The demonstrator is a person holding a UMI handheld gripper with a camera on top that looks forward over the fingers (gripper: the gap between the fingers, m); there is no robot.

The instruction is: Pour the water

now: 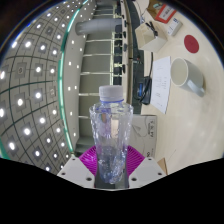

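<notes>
A clear plastic water bottle [110, 135] with a white cap [112, 92] stands between my fingers, reaching away from me. My gripper [111, 162] is shut on its lower body, with the magenta pads [90, 158] pressing on both sides. The whole view is turned on its side: the lit ceiling lies to the left of the bottle and the tables to the right. A white cup [185, 73] sits on a white table [165, 100] beyond the bottle, off to the right of its cap. I cannot tell how much water is in the bottle.
A dark flat device [146, 88] lies on the table just right of the bottle's cap. A red round object [193, 43] and a cardboard box [163, 12] sit farther along. Rows of desks [125, 35] stretch away behind.
</notes>
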